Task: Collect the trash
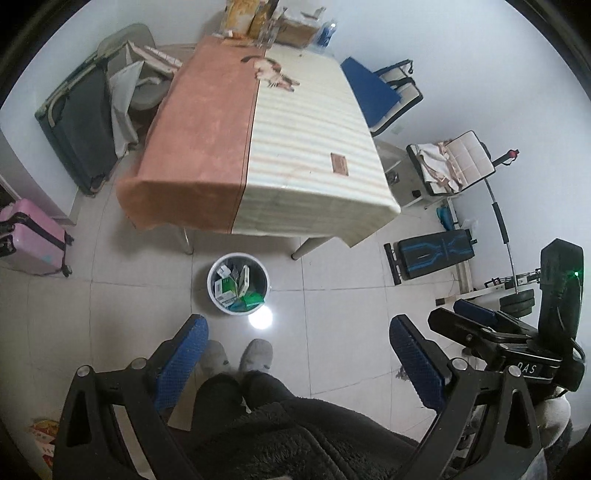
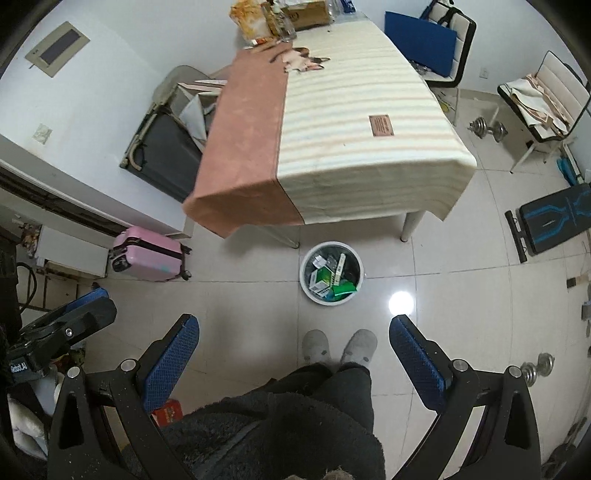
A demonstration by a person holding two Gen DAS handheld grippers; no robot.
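Observation:
A white trash bin [image 1: 221,305] stands on the tiled floor in front of the table, holding several green and white cartons [image 1: 236,286]. It also shows in the right wrist view [image 2: 309,295] with the cartons [image 2: 325,278] inside. My left gripper [image 1: 297,328] is open and empty, held high above the floor near the person's slippers. My right gripper [image 2: 293,328] is open and empty at a similar height. The right gripper also shows at the right of the left wrist view [image 1: 476,314].
A table [image 1: 258,147] with a pink and striped cloth stands behind the bin, cluttered at its far end [image 1: 266,22]. A pink suitcase [image 2: 147,254] is at left, chairs [image 2: 546,96] and a black bench [image 2: 557,221] at right, dumbbells [image 2: 487,127] on the floor.

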